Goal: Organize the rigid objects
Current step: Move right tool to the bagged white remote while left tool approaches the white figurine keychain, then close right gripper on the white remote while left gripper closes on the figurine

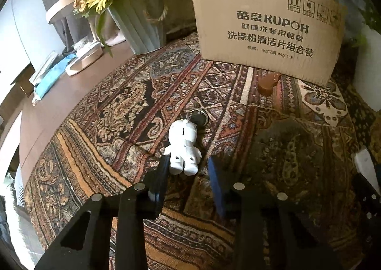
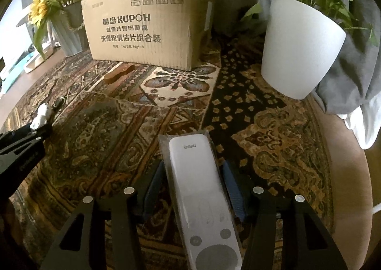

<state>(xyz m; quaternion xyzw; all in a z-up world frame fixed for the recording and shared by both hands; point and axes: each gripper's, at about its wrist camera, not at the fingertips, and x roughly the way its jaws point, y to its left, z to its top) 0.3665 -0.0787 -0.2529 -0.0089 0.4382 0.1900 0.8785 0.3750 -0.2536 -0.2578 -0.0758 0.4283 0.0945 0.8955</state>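
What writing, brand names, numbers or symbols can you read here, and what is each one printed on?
"酷盘 KUPOH": cardboard box, front face, large brand line.
"健康洗碗用酷盘": box, second line.
"洗涤粉清洁片组合装": box, third line.
Small line below, with "1kg" and "44g": otherwise too blurred to read.
Four handling symbols, including up arrows, a glass and an umbrella: box, top edge.
Faint stamp at the box's upper left: unreadable.
Small grey logo on the wrapped white remote control: upside down, too blurred.

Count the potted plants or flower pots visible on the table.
2: the sunflower pot left of the cardboard box, the white plant pot right of it. Others may hide behind.
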